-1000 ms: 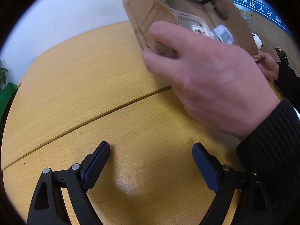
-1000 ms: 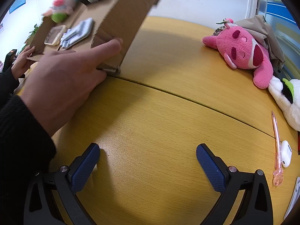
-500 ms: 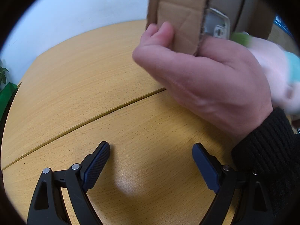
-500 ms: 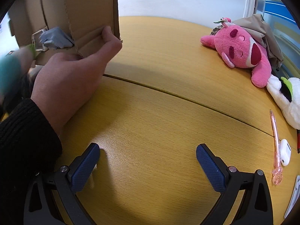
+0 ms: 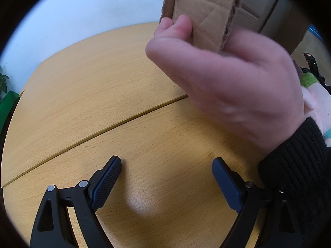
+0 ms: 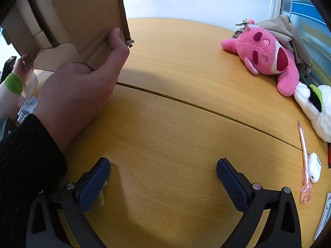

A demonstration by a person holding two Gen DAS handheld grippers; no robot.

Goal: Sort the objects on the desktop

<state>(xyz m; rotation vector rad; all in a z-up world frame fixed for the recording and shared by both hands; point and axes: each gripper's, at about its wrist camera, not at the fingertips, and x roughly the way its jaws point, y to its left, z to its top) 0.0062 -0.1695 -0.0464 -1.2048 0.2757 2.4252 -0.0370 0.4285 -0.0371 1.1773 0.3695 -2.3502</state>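
box (image 6: pixel 82 16) left, plush (image 6: pixel 266 55) right — pen (image 6: pixel 304 157) nearer

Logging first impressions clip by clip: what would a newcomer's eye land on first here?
A bare hand in a black sleeve tipping up a cardboard box at the left of the right wrist view; the left wrist view shows it close up on the right. Next, the pink plush lying at the table's far right edge. Both grippers' blue fingers stand wide apart over bare wood, holding nothing.

Brown cardboard box (image 6: pixel 82 10) at eleven o'clock, black ribbed sleeve (image 6: pixel 24 155), honey-yellow wood-grain table (image 6: pixel 175 124), pink plush (image 6: pixel 266 55) at two o'clock, white-and-green plush (image 6: pixel 314 107), translucent pink pen (image 6: pixel 303 155) at four o'clock
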